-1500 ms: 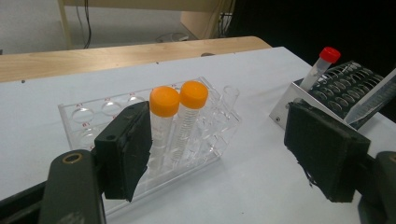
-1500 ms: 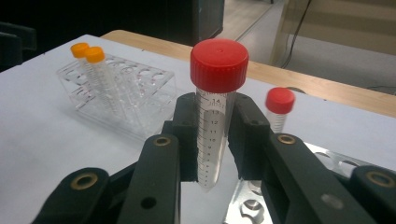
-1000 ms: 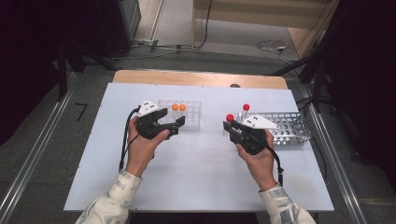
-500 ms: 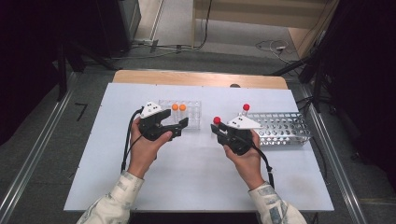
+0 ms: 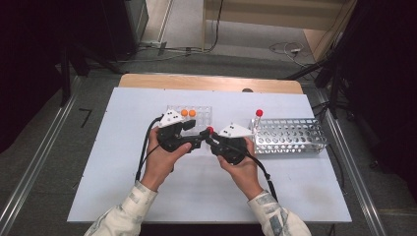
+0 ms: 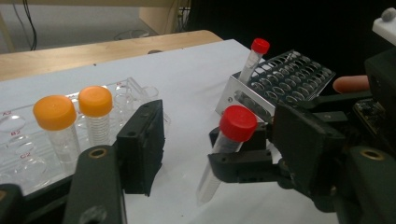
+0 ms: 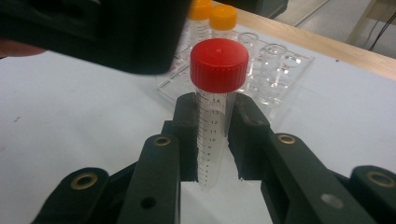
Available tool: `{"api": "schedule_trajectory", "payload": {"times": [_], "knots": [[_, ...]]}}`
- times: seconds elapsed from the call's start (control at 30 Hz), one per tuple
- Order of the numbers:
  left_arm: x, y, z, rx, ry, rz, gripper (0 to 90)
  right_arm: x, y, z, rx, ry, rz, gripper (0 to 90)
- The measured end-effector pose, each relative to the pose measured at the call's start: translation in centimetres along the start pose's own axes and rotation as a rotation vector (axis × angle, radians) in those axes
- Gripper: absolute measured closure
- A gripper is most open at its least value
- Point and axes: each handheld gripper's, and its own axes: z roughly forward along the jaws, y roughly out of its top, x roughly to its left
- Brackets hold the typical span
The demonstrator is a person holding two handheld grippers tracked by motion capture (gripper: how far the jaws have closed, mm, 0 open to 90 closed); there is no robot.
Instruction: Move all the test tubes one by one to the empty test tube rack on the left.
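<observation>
White tabletop (image 5: 123, 196) is spreading across the middle of the high view, with a wooden edge running along its far side. Toward the right of that frame a metal mesh rack (image 5: 290, 136) is sitting with one red-capped tube (image 5: 257, 120) standing at its left end. Above centre-left, a clear plastic rack (image 5: 201, 115) is holding two orange-capped tubes (image 5: 188, 113) side by side.

At the centre of the high view the two hands are meeting. The right gripper (image 7: 212, 140) is clamping a clear, graduated tube with a red cap (image 7: 219, 63) between its pads, gripping the barrel just below the cap and holding it upright above the table. In the left gripper view this held tube (image 6: 224, 154) is appearing at lower centre, tilted slightly. The left gripper (image 6: 187, 154) is coming in around it: its jaws have just been closing, yet they are standing apart, one dark pad (image 6: 140, 144) left of the tube and clear of it, so nothing is gripped on that side.

Judging by this, a hand-over or cap-twisting step seems to be starting. The next move is likely calling for the left jaws to line up on the red cap or upper barrel and close squarely, while the right grip is holding firm so the tube is not tipping or slipping.
</observation>
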Motion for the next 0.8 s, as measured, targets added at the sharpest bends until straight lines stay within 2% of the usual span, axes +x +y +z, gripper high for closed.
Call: {"api": "schedule_trajectory", "payload": {"times": [0.37,0.47,0.57,0.63,0.8], "knots": [[-0.2,-0.2,0.5,0.025,-0.010,0.024,62.6,0.9,0.5,0.1,-0.009,0.021,-0.016,71.0],[-0.3,-0.2,0.6,0.026,-0.007,0.036,68.4,1.0,0.6,0.2,-0.009,0.025,-0.025,71.0],[-0.3,-0.2,0.5,0.027,0.002,0.051,70.5,1.1,0.6,0.2,-0.005,0.028,-0.019,70.6],[-0.2,-0.2,0.4,0.028,0.007,0.053,70.8,1.1,0.6,0.2,-0.007,0.040,-0.017,64.8],[0.3,0.0,-0.2,0.010,0.019,0.044,70.9,1.0,0.7,-0.1,-0.015,0.096,0.006,40.3]]}}
